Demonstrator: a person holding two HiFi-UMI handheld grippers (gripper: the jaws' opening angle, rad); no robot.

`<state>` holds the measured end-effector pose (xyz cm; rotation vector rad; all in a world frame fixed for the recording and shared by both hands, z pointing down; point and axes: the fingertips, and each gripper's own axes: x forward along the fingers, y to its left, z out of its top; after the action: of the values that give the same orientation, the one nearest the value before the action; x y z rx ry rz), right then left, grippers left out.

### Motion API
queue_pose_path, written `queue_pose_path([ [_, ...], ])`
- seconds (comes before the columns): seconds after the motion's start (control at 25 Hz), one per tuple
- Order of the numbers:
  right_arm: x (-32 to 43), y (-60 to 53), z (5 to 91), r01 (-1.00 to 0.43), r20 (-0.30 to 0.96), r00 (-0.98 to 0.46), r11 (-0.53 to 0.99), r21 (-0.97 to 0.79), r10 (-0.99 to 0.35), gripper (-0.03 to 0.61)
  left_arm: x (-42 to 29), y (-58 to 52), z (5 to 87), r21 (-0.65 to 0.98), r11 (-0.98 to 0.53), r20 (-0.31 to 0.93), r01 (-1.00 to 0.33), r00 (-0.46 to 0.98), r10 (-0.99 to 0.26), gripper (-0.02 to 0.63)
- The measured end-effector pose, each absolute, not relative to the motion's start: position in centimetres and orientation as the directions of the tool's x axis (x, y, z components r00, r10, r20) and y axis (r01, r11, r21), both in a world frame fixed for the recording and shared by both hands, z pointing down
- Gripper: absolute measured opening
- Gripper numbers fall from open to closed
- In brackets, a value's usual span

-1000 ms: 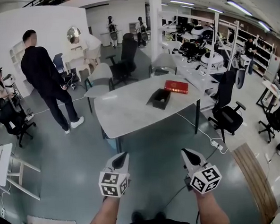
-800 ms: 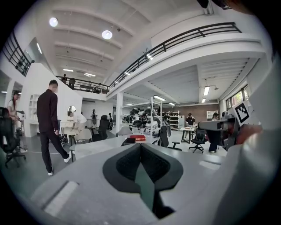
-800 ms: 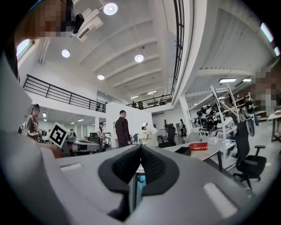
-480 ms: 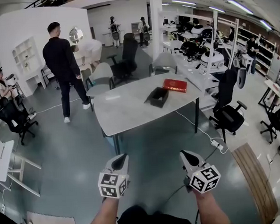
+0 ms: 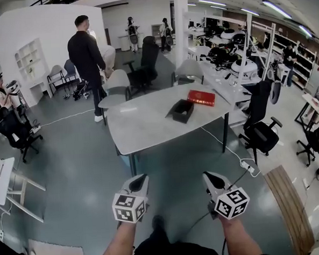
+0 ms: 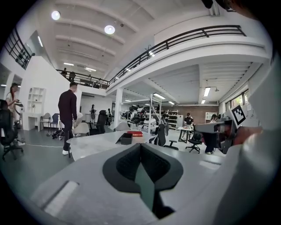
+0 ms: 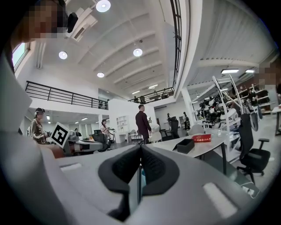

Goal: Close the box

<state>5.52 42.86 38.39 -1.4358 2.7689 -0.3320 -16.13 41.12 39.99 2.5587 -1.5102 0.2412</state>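
Note:
A black open box [image 5: 182,111] sits on the grey table [image 5: 148,125], with a flat red lid [image 5: 201,98] lying just beyond it. The same box [image 6: 126,139] and lid [image 6: 135,133] show small in the left gripper view, and the box [image 7: 185,145] and lid [image 7: 201,138] in the right gripper view. My left gripper [image 5: 140,180] and right gripper [image 5: 210,178] hang side by side over the floor, well short of the table. Both are shut with nothing between the pads. The left gripper [image 6: 141,149] and right gripper [image 7: 140,151] each show their jaws pressed together.
A person in black [image 5: 89,58] stands at the table's far left corner. Office chairs [image 5: 259,129] stand right of the table and behind it. A cable [image 5: 225,152] runs across the floor to a power strip. A wooden strip [image 5: 285,203] lies at the right.
The person in black has walked rightwards, towards the table's far corner. The view has crept a little closer to the table. Both grippers keep their place and stay shut.

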Motion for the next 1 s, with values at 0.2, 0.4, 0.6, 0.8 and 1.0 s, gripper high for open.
queue_pose_path([
  [0.2, 5.8, 39.5, 39.4, -0.832, 0.113, -0.544, 0.518, -0.198, -0.831, 0.002, -16.8, 37.0, 40.8, 0.094, -0.492, 0.215, -0.865, 0.501, -0.839, 0.011],
  [0.4, 4.9, 33.8, 40.9, -0.85, 0.149, -0.516, 0.482, -0.214, -0.843, 0.002, -17.8, 30.5, 41.6, 0.102, -0.52, 0.22, -0.848, 0.529, -0.819, 0.011],
  [0.6, 2.3, 27.9, 41.0, -0.85, 0.161, -0.517, 0.481, -0.215, -0.841, 0.002, -19.6, 24.2, 41.5, 0.135, -0.537, 0.212, -0.833, 0.553, -0.806, 0.009],
  [0.8, 0.1, 22.8, 40.7, -0.858, 0.167, -0.504, 0.469, -0.211, -0.847, 0.002, -21.4, 18.9, 40.7, 0.06, -0.558, 0.202, -0.827, 0.558, -0.805, 0.009],
  [1.0, -2.5, 19.2, 40.3, -0.868, 0.199, -0.492, 0.46, -0.187, -0.847, 0.002, -24.1, 15.4, 40.0, 0.08, -0.566, 0.176, -0.82, 0.571, -0.802, 0.011],
])
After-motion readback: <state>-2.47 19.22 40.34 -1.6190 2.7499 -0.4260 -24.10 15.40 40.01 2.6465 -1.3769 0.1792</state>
